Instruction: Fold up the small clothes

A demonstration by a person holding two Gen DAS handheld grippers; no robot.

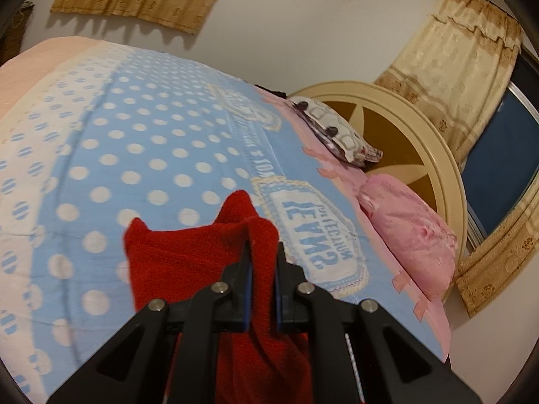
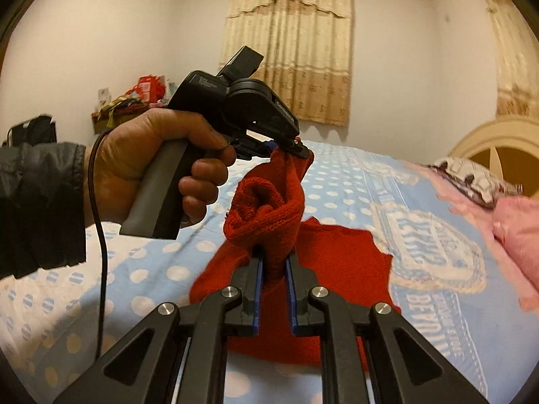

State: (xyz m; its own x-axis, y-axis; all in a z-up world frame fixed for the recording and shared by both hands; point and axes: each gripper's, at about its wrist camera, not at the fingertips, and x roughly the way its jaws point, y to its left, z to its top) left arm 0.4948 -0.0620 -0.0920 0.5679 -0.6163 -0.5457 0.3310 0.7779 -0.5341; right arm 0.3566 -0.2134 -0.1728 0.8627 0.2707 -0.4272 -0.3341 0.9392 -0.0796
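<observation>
Nearest in the right wrist view, the right gripper [image 2: 273, 262] is clamped on a bunched fold of a red knitted garment [image 2: 269, 208], the wool pinched between its blue-lined pads. Nearest in the left wrist view, the left gripper [image 1: 263, 252] is likewise clamped on a ridge of the same red knitted garment [image 1: 188, 262].

The garment is lifted between the two grippers. From the right gripper it rises in a rolled band up to the left gripper [image 2: 296, 149], which a hand [image 2: 148, 165] in a dark sleeve holds by its grey handle, a black cable hanging below it. The rest of the wool drapes down onto the bed's light-blue blanket with white polka dots [image 2: 330, 195], lying just beside its large printed badge [image 2: 434, 252].

Farther along the blanket's edge lie a soft pink pillow [image 1: 411, 235] and a white pillow with a dark pattern [image 1: 337, 131], resting against a cream round headboard with a brown star-shaped panel [image 1: 417, 155]. Beyond, beige patterned curtains [image 2: 289, 47] hang on the white wall, and colourful clutter sits on a low shelf [image 2: 134, 101] in the far corner.
</observation>
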